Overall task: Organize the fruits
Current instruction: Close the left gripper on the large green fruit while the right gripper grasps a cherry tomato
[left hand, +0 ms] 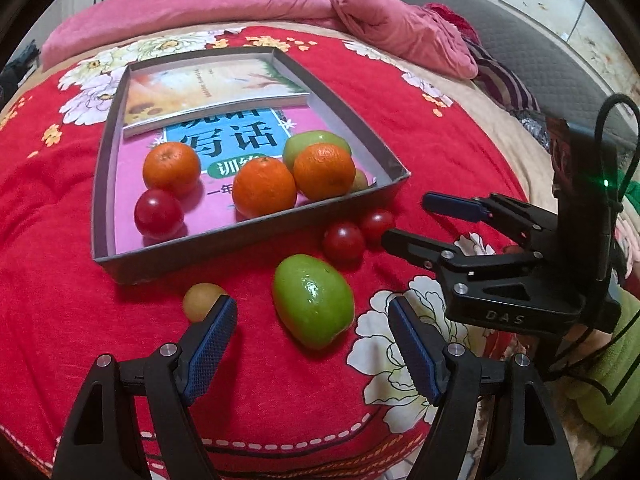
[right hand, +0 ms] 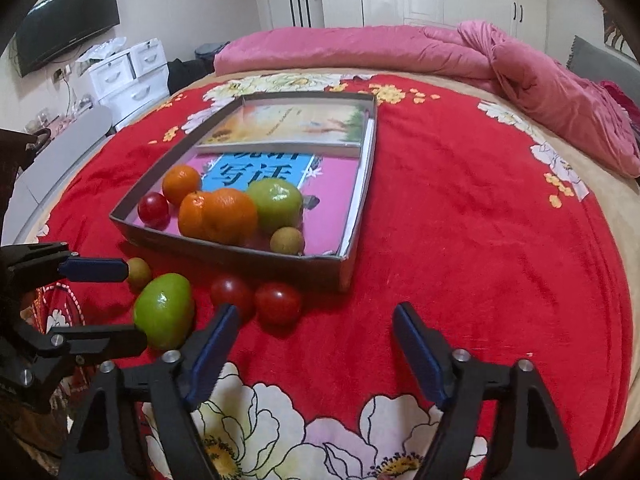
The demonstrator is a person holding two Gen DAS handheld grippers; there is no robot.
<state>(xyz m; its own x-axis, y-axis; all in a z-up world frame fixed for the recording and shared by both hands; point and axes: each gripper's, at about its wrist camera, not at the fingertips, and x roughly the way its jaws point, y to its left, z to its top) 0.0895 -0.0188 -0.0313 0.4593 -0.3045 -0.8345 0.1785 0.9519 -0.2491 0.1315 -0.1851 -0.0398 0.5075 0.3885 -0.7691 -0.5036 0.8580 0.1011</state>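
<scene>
A shallow grey box [left hand: 240, 245] on the red bedspread holds three oranges [left hand: 264, 186], a red tomato [left hand: 159, 213], a green fruit [right hand: 275, 199] and a small brown fruit [right hand: 286, 241]. In front of the box lie a large green fruit [left hand: 314, 300], a small brown fruit [left hand: 202, 302] and two red tomatoes [left hand: 343, 242]. My left gripper [left hand: 311, 308] stands open with the large green fruit between its fingertips, pads apart from it. My right gripper [right hand: 315, 310] is open just before the two tomatoes [right hand: 278, 302], holding nothing.
Two books [left hand: 224, 92] line the bottom of the box. A rumpled pink quilt [left hand: 360, 12] lies along the far side of the bed. White drawers [right hand: 128, 76] and a wall screen [right hand: 68, 24] stand off to the left of the bed.
</scene>
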